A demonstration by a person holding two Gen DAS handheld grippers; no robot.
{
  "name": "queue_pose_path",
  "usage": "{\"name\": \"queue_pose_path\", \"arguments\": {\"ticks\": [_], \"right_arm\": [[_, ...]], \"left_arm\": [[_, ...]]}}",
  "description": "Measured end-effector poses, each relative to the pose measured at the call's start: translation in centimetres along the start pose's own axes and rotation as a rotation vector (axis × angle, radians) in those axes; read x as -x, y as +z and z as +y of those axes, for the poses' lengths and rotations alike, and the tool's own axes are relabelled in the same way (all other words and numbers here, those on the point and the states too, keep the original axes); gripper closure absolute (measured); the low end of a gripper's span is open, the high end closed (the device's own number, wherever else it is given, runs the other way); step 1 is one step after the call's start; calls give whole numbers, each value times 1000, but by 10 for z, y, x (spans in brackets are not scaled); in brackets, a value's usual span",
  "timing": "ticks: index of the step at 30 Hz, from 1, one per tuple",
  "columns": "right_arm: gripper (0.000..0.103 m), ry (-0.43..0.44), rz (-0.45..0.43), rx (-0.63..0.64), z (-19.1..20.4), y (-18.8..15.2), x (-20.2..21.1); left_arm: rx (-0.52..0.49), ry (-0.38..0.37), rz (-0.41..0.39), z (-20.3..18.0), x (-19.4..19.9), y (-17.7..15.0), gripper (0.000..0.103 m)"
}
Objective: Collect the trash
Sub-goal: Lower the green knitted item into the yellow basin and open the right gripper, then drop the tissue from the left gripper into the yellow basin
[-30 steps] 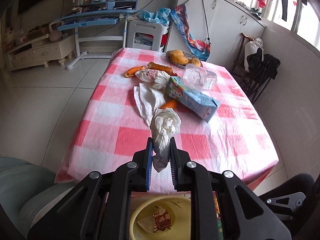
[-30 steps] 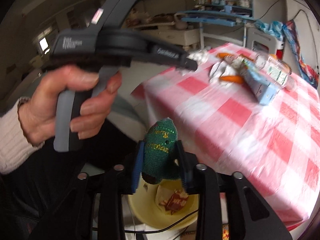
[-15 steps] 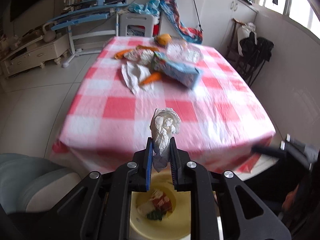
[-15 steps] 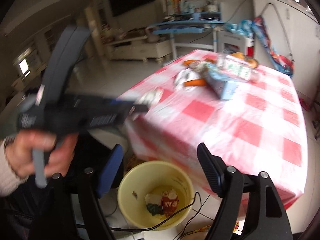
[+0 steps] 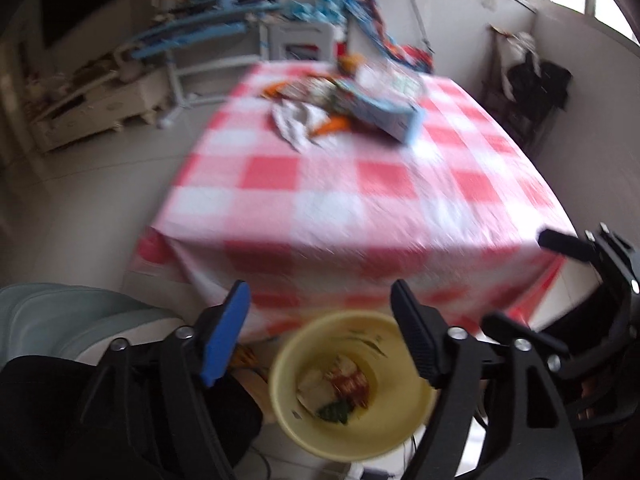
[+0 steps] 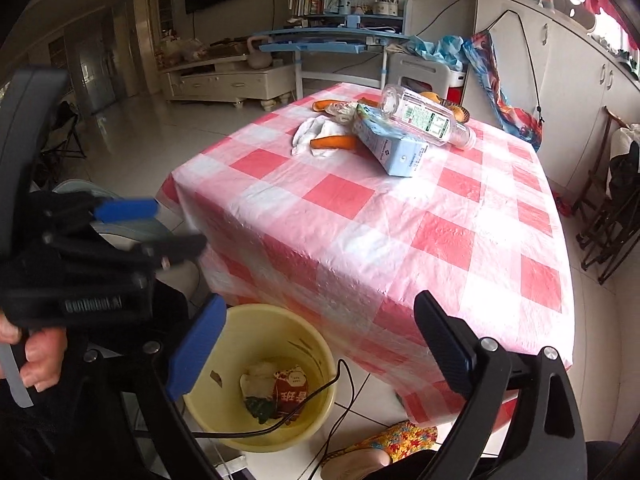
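The left tool (image 5: pixel 320 332) hangs over the yellow bucket (image 5: pixel 360 444) on the floor, and its jaws are opening wide with nothing between them. The right tool (image 6: pixel 316 344) is also over the bucket, and its jaws are opening wide too, with nothing held. A hand (image 6: pixel 28 356) grips the handle of the left tool at the left edge of the right wrist view. Inside the bucket lie a white crumpled tissue (image 6: pixel 258 378), a red wrapper (image 6: pixel 292 388) and a small green thing (image 6: pixel 260 406). A black cable (image 6: pixel 316 396) hangs over the bucket's rim. The bucket stands just beside the near corner of the worktop (image 6: pixel 400 220), which has a pink and white checked cloth. More trash sits at the far end of the worktop: a blue carton (image 6: pixel 394 146), a clear plastic bottle (image 6: pixel 426 120) lying on the carton, orange peel (image 6: pixel 334 142) and a white crumpled paper (image 6: pixel 316 132).
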State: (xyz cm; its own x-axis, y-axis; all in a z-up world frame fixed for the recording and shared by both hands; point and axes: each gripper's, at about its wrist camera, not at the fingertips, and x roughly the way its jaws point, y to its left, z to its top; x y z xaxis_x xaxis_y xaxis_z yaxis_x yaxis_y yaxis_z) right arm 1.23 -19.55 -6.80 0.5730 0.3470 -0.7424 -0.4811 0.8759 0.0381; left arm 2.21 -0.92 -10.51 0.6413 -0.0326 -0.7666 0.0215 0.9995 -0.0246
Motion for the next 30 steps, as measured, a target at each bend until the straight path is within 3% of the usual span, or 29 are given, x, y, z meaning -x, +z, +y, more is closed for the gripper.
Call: {"name": "queue_pose_path", "arguments": {"ticks": [7,30], "right_arm": [[10,-24,12,42,11,-6,-5],[9,-47,11,163,43,-10,-15]], "left_arm": [[130,74,-126,27,18,14,19],[119,50,-129,20,14,20,16]]}}
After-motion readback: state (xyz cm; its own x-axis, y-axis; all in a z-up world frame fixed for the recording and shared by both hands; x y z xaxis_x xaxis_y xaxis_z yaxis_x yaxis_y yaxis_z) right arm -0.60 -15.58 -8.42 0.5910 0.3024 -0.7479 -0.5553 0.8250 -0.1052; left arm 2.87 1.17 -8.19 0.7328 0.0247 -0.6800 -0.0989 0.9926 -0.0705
